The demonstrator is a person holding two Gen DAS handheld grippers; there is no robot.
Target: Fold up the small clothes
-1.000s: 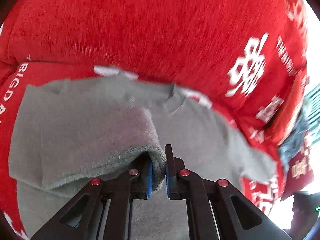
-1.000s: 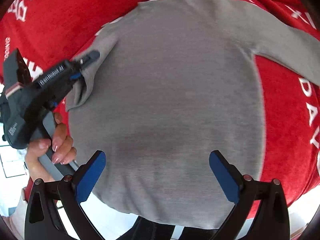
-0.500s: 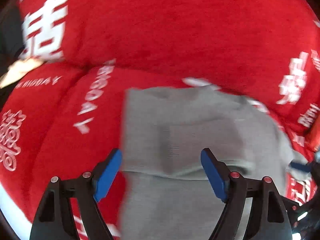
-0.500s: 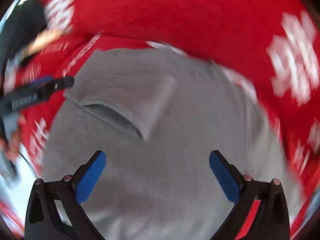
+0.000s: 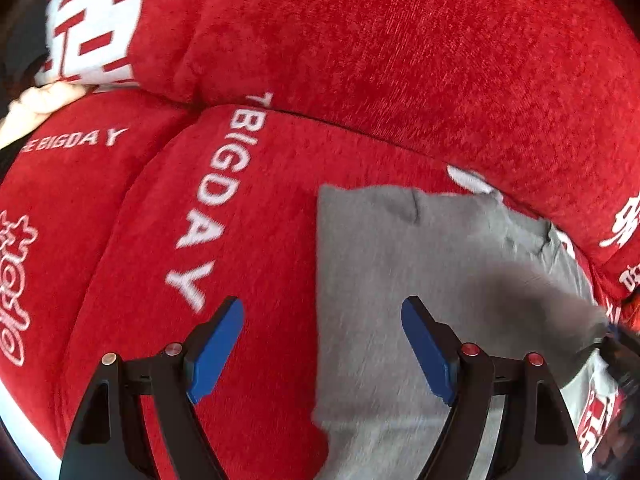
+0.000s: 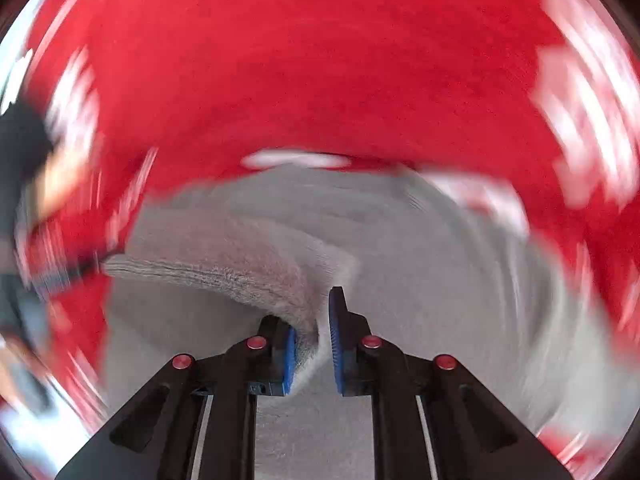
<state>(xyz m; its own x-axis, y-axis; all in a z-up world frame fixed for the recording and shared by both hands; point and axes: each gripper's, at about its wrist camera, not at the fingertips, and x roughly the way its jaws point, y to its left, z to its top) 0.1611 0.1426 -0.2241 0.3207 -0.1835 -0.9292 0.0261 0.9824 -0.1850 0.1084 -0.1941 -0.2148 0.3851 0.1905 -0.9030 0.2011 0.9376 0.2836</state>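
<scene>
Left hand-held gripper (image 5: 322, 344): we see its blue pads spread wide, holding nothing, hovering over the left edge of the grey garment (image 5: 400, 264).
Right hand-held gripper (image 6: 313, 342): we see its pads drawn narrow, pinching a raised fold of the grey garment (image 6: 256, 268) between them.
Grey garment: it lies on the red sofa cover (image 5: 224, 320), its upper edge against the red back cushion (image 5: 380, 40); in the left wrist view its left edge runs straight, and a lifted part at the right casts a dark shadow.
Surroundings: we read white lettering "BIGDAY" (image 5: 216, 196) on the seat beside the garment, and large white characters on the cushion; a person's hand (image 5: 38, 106) rests at the far left edge.
Hard to make out: the right wrist view is smeared by motion, so we cannot tell the dark shapes at its left; in the left wrist view, the dark object at the right edge, by the lifted cloth, is cut off.
</scene>
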